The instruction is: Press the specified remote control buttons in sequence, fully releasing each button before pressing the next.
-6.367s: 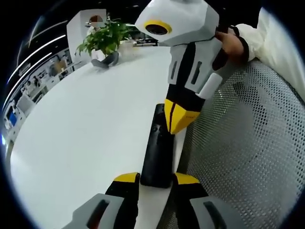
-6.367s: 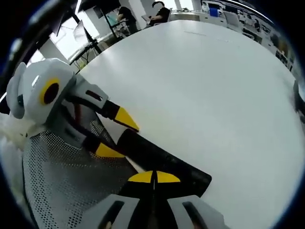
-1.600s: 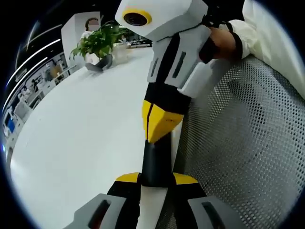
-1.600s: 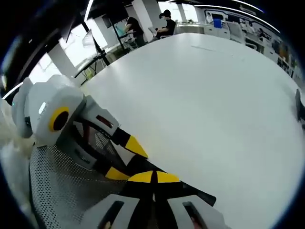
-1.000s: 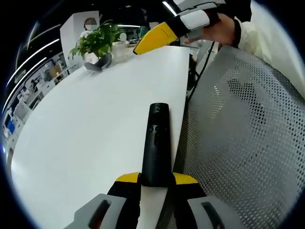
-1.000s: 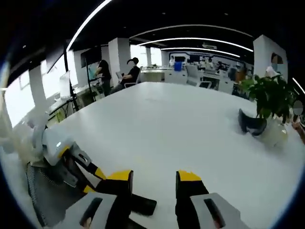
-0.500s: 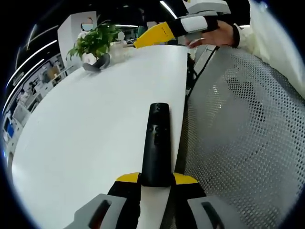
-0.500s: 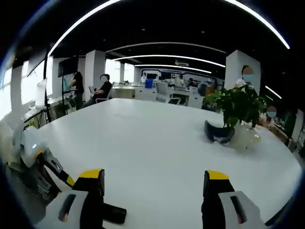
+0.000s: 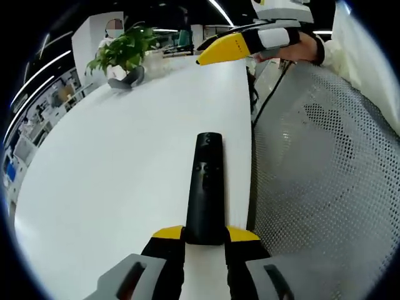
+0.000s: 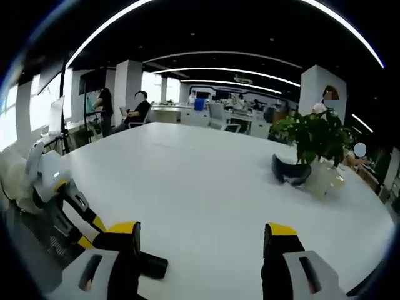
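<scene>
The black remote control (image 9: 205,187) lies flat on the white table (image 9: 112,162), near its edge, its near end clamped between the yellow tips of the left gripper (image 9: 205,234). The right gripper (image 10: 203,240) hangs above the table with jaws spread wide, holding nothing. The left gripper view shows a hand (image 9: 294,47) and the mesh chair back (image 9: 325,187); the right gripper view shows a potted plant (image 10: 315,147) and seated people (image 10: 134,112).

A long, smooth white counter (image 9: 125,150) stretches away, its top mostly bare. A slim black remote control (image 9: 206,187) lies flat on it near the edge. At the far end a green leafy potted plant (image 10: 315,140) stands beside a dark curved object (image 10: 289,172).
</scene>
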The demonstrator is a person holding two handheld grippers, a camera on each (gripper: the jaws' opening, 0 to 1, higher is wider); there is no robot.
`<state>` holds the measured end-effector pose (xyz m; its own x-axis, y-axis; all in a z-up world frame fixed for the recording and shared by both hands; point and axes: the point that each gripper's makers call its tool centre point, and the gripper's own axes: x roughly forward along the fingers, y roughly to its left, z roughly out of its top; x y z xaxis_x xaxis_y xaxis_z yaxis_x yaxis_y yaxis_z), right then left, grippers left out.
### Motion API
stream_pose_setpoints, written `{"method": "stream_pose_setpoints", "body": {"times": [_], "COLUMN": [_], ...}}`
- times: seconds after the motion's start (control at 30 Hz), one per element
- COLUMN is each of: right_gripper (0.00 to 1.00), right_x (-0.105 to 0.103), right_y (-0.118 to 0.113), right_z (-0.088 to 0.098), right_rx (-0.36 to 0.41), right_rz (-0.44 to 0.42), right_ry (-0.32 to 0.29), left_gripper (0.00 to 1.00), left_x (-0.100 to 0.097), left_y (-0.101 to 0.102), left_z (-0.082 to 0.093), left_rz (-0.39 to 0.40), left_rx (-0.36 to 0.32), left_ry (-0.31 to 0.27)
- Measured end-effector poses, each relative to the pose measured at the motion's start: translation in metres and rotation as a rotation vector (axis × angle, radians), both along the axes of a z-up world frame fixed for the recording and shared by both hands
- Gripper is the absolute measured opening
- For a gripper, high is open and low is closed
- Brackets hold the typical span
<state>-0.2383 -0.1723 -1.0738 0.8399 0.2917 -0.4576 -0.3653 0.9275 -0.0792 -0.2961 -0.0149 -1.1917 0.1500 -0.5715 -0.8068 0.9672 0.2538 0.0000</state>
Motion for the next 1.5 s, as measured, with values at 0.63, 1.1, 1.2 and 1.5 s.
{"method": "stream_pose_setpoints", "body": {"times": [0.63,1.1,1.2,1.5], "right_gripper": [0.78,0.76,0.76,0.76], "right_x": [-0.001,-0.001,0.000,-0.001], "right_y": [0.001,-0.002,-0.003,-0.006], "right_z": [-0.006,-0.009,-0.009,-0.011], "right_rx": [-0.013,-0.024,-0.021,-0.030], "right_rz": [0.007,-0.006,-0.011,-0.023], "right_ry": [0.028,0.041,0.040,0.051], "left_gripper": [0.23,0.23,0.23,0.23], "left_x": [0.046,0.086,0.096,0.130], "left_y": [0.001,0.006,0.007,0.010], "left_z": [0.001,0.000,0.000,0.000], "left_rz": [-0.020,-0.037,-0.041,-0.051], "left_rx": [0.029,0.051,0.054,0.083], "left_ry": [-0.003,-0.027,-0.029,-0.057]}}
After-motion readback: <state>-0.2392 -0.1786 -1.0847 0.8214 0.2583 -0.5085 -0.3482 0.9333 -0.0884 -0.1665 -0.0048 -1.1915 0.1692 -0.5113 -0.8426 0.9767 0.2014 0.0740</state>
